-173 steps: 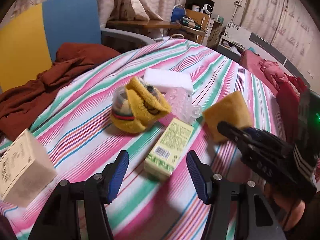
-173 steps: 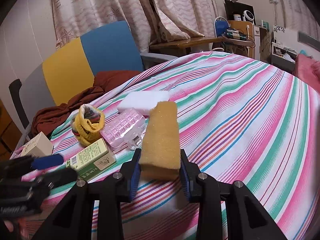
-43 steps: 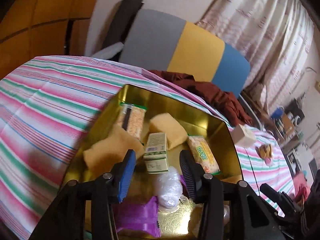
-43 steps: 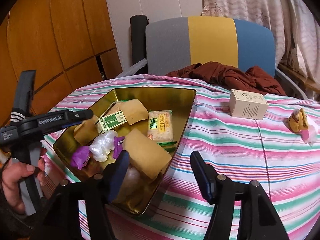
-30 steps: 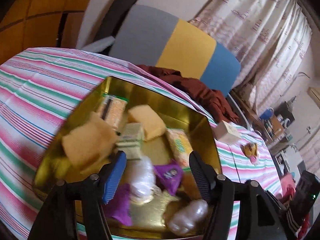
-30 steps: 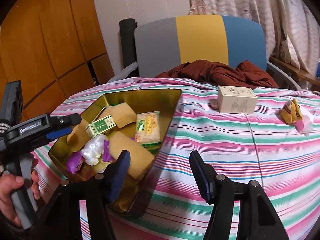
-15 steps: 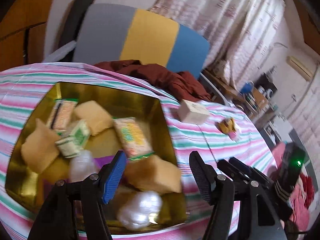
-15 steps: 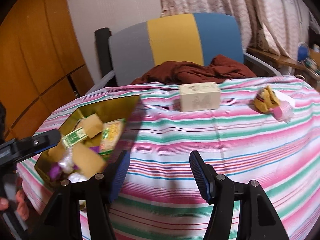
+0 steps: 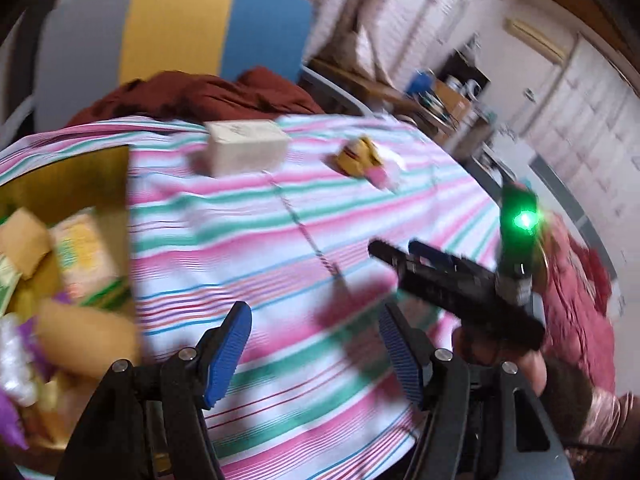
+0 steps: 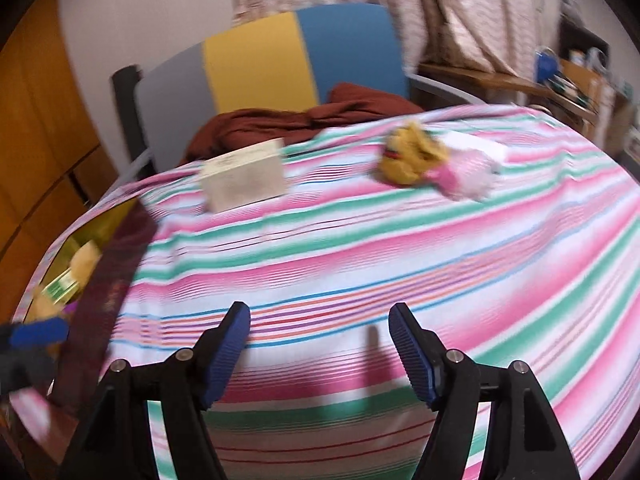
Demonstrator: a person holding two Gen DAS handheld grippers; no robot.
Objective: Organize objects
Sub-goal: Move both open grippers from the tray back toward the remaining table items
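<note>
We hold both grippers over a table covered with a striped cloth [image 10: 360, 240], and both pictures are blurred.

The left gripper [image 9: 316, 352] has its jaws spread wide with nothing between them, only cloth below. The right gripper [image 10: 320, 348] is also spread and empty; its jaws have just been opening further.

At the table's left edge sits the gold tin [image 9: 80, 176]. In it we make out tan sponge-like blocks [image 9: 86, 336], a yellow-and-green packet [image 9: 86, 256], a small green box at the tin's left side [image 10: 60, 290], purple wrappers [image 9: 10, 420] and something white and crinkly [image 9: 12, 360]. More we cannot tell through the blur.

Outside the tin, towards the far edge, a cream carton [image 10: 244, 180] lies on the cloth. Further right along that edge is a yellow knitted bundle [image 10: 412, 152], with a pink clear plastic piece [image 10: 460, 178] touching it and a white block [image 10: 476, 142] just behind.

Beyond the far edge a chair [image 10: 260, 68] carries a rust-brown cloth [image 10: 304, 120].
</note>
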